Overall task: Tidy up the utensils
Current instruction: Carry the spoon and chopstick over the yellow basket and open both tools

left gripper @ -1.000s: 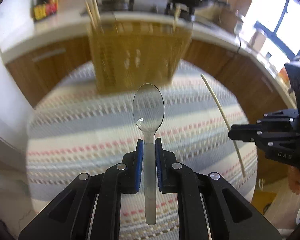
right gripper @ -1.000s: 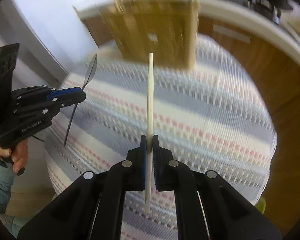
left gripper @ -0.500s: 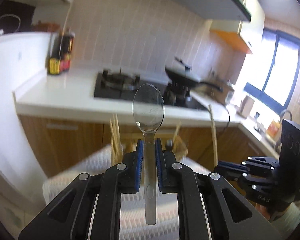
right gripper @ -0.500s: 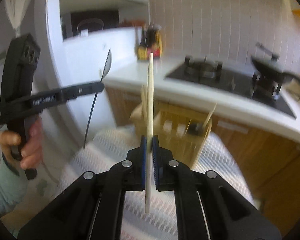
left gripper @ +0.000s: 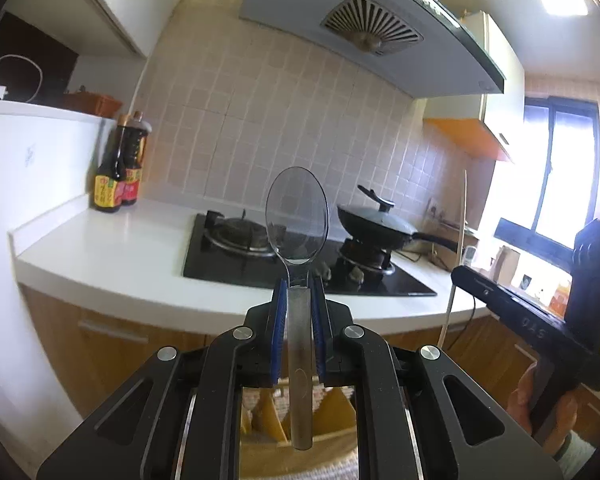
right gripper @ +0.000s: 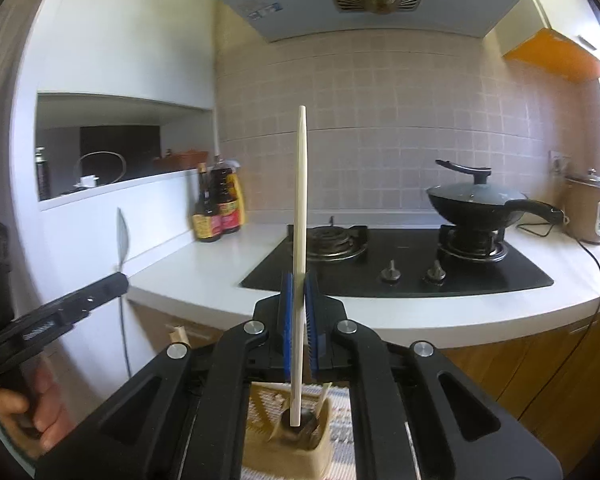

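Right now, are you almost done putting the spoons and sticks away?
Partly. Some sticks already stand in the wooden holder below. In hand: the left gripper has its jaws shut on a clear plastic spoon, and the right gripper has its jaws shut on a pale chopstick. Both are held up over the holder, so both are left to drop in. Anything else on the table is out of sight.

Both wrist cams face near-level toward stove — shared, mid-distance, side by side.
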Demonstrator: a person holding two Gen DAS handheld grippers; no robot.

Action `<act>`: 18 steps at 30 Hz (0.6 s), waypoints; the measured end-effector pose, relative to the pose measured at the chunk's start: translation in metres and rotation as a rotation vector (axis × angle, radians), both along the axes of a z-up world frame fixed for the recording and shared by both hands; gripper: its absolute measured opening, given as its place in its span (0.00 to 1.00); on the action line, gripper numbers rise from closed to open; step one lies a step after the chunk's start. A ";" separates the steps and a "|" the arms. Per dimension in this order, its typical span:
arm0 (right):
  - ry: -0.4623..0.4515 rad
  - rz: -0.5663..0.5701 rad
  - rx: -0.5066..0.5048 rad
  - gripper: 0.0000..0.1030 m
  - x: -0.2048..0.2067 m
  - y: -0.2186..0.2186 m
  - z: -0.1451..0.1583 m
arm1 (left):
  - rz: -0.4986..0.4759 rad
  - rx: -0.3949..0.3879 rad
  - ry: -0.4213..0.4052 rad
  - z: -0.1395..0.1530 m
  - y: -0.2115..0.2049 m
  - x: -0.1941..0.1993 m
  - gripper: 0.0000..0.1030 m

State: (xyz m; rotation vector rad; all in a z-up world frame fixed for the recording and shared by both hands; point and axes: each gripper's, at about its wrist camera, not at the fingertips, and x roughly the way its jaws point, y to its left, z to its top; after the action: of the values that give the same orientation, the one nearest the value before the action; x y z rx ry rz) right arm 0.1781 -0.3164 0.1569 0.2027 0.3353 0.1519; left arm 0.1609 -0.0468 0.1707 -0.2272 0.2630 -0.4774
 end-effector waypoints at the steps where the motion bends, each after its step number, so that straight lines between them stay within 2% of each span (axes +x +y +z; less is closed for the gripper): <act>1: -0.001 -0.006 -0.001 0.05 0.003 0.000 -0.004 | 0.000 -0.005 -0.006 -0.002 -0.001 0.003 0.10; 8: -0.044 -0.041 -0.020 0.05 0.010 0.006 -0.039 | 0.053 -0.007 -0.070 -0.027 -0.007 0.016 0.10; 18: -0.064 -0.038 -0.050 0.05 0.015 0.019 -0.060 | 0.083 0.044 -0.074 -0.064 -0.019 0.038 0.10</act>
State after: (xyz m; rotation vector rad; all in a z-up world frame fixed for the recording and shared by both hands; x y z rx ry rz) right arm 0.1926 -0.2977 0.0970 0.1546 0.2711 0.1116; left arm 0.1988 -0.0660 0.1063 -0.1767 0.1905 -0.3962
